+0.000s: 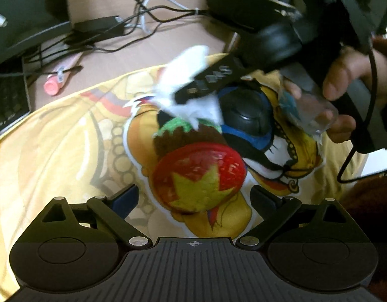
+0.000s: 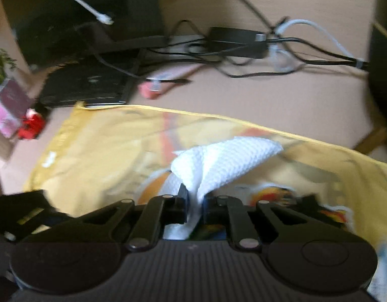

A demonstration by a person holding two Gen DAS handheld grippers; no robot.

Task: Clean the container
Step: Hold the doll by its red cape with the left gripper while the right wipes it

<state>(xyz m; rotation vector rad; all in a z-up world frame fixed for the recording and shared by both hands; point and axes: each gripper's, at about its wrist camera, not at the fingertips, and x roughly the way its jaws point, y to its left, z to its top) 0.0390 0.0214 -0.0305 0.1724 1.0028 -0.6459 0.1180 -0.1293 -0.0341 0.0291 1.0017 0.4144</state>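
White towel (image 2: 226,161): pinched in right tool (image 2: 194,209).
Left tool (image 1: 194,198): spread around red bowl (image 1: 198,176).
Tip: wipe firmly inside the rim.

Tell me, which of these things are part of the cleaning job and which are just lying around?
Part of the job:
- red container, between the open left gripper
- white paper towel, pinched in the right gripper

Just lying about:
- yellow printed cloth underneath
- pink tube
- tangled cables
- black keyboard

right gripper (image 2: 194,210) pinching a white waffle-textured paper towel (image 2: 223,162), above a yellow printed cloth (image 2: 113,146), tangled black cables (image 2: 244,50) behind
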